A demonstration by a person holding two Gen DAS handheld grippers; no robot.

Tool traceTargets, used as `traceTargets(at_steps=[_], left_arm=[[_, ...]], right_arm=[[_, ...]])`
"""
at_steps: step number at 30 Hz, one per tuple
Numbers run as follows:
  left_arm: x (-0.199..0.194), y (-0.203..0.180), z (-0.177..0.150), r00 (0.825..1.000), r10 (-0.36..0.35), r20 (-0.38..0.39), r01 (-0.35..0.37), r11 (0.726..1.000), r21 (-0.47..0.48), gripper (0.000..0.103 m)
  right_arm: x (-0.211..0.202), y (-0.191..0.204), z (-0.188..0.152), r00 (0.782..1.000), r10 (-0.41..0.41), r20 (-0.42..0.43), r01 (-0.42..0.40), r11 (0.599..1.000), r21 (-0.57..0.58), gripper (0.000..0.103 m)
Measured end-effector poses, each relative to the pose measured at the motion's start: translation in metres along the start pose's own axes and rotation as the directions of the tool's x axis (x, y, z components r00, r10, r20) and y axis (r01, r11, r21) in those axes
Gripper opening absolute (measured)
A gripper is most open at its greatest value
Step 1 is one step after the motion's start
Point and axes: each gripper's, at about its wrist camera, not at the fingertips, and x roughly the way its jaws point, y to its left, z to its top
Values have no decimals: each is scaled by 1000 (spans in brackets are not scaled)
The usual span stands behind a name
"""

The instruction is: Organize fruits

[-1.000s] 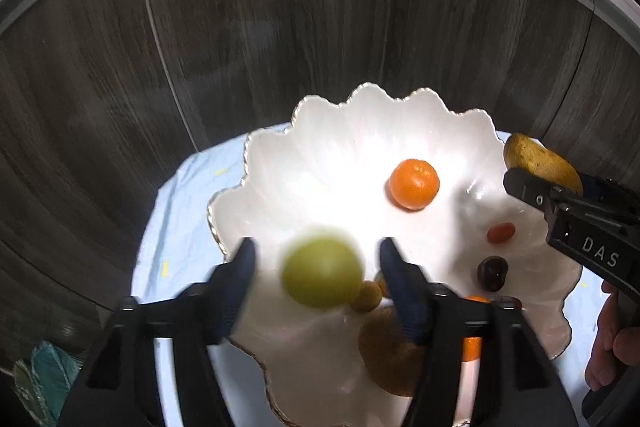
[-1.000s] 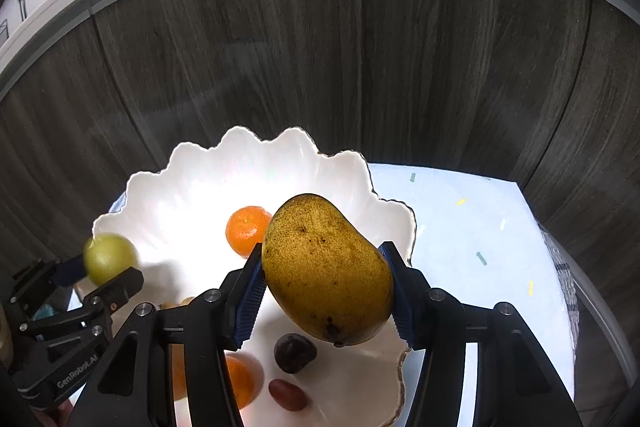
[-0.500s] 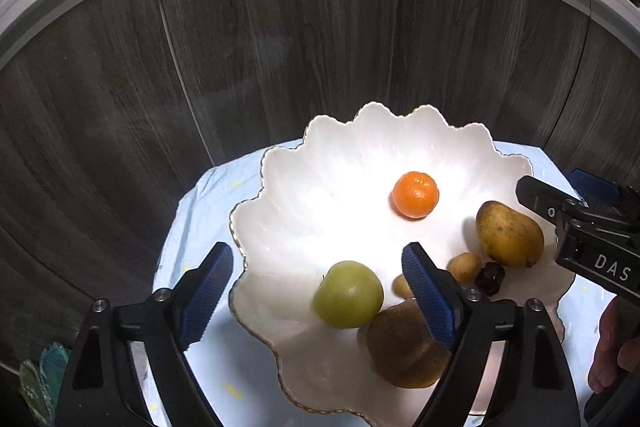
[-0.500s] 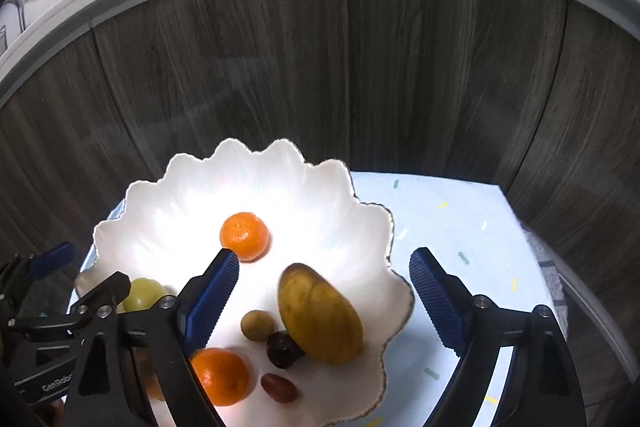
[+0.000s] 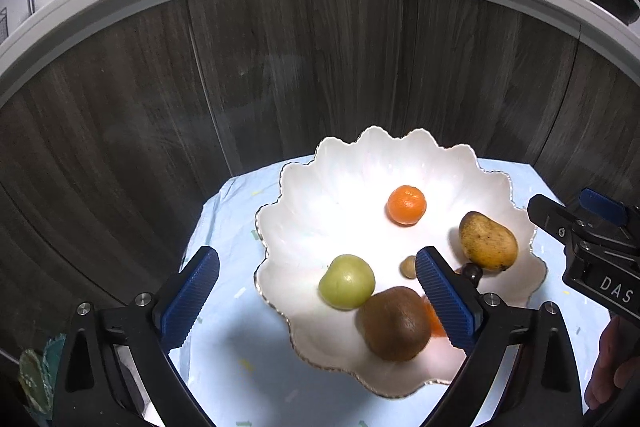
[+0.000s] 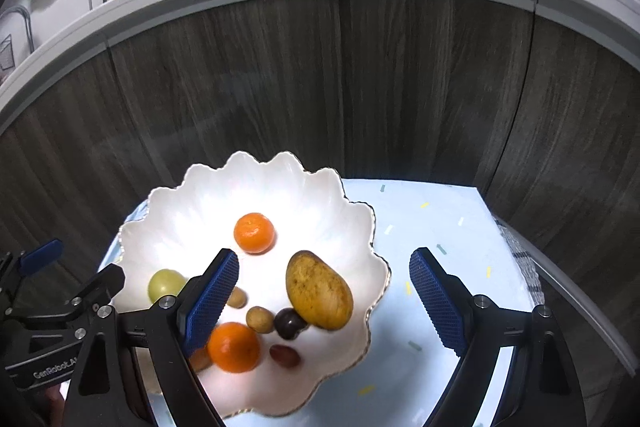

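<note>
Now that both grippers have let go of their loads, the two latest fruits lie inside the scalloped white bowl (image 5: 496, 187). A second ago the left gripper (image 5: 316, 287) held the green apple (image 5: 346, 281) over the bowl, and the right gripper (image 6: 324, 291) clamped the mango (image 6: 319, 290). At present both sets of jaws stand spread wide and carry nothing, and both have drawn back toward the near edge.

Position of items, left wrist view: the green apple rests near the bowl's near-left rim, touching the brown kiwi (image 5: 394, 323) beside it. The mango lies toward the right rim. A tangerine (image 5: 406, 205) sits alone toward the far side.

Right wrist view adds a second tangerine (image 6: 233, 346) at the near side, a small tan fruit (image 6: 260, 319), a dark round fruit (image 6: 289, 323) touching the mango's near end, and a small red fruit (image 6: 285, 355). The bowl stands on a pale blue cloth (image 6: 440, 227).

Assessment: no loose fruit shows on the visible cloth, so the gathering appears complete or nearly so. Parts of the cloth lie outside both views; whether any fruit remains there cannot be told.
</note>
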Motion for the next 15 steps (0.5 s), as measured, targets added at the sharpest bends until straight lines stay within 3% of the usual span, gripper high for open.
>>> traceTargets(at_steps=[15], left_arm=[[-59, 1, -12, 999, -9, 46, 9, 1000, -6, 102]], right_arm=[[-61, 3, -15, 999, 13, 42, -13, 1000, 4, 88]])
